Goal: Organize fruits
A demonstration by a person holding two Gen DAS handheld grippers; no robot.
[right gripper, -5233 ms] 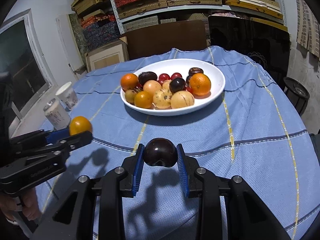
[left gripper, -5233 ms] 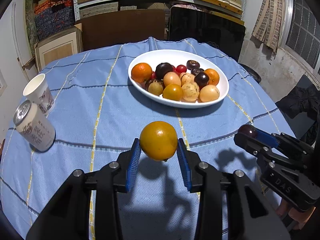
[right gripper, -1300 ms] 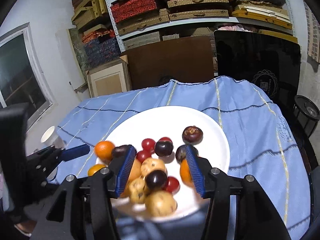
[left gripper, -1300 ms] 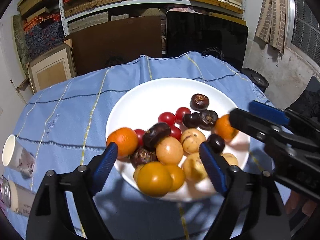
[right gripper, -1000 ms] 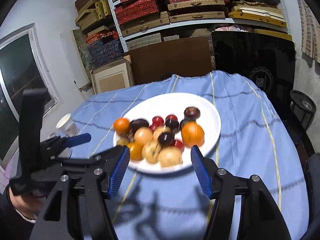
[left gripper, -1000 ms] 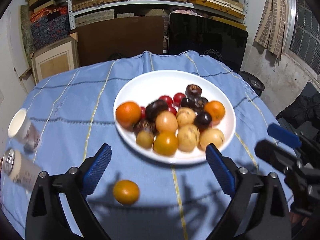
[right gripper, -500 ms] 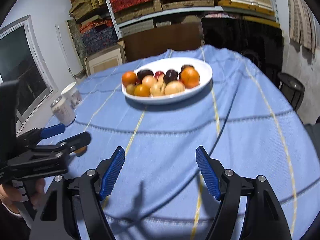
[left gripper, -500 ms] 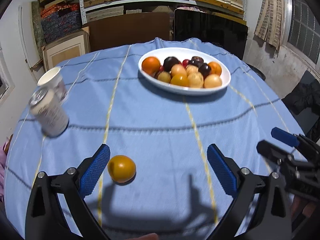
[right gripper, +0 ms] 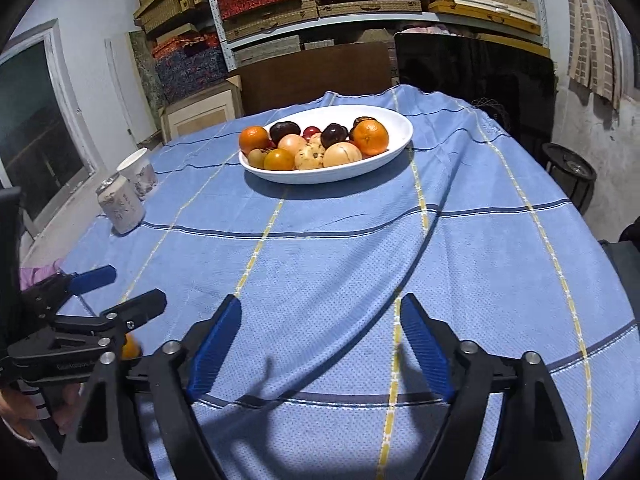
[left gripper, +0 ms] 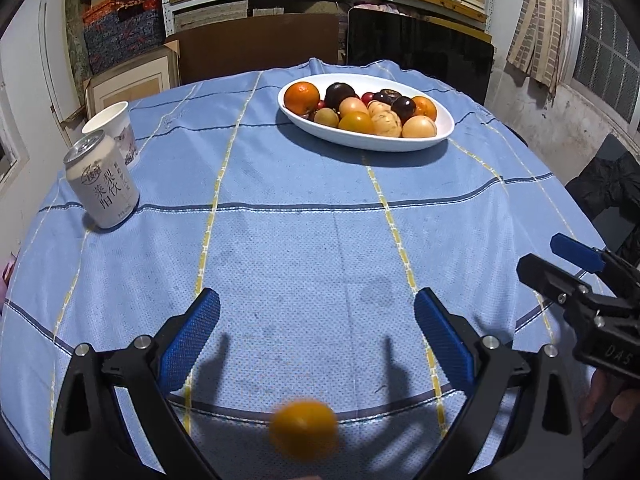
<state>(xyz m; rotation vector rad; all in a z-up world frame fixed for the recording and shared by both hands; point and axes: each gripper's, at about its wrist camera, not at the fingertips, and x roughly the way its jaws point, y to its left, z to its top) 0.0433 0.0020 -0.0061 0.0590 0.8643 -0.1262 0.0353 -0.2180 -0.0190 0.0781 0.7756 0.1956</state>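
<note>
Blue checked tablecloth (left gripper: 304, 240) fills the near view, white plate (left gripper: 444, 132) now far off. Left gripper (left gripper: 316, 332) hangs released; right gripper (right gripper: 320, 336), empty, is opening wider. Blurry orange fruit (left gripper: 304, 434), probably still rolling, needs re-picking.

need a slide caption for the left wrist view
Open left tongs over a loose orange fruit on the blue tablecloth, far from the filled white plate.
</note>
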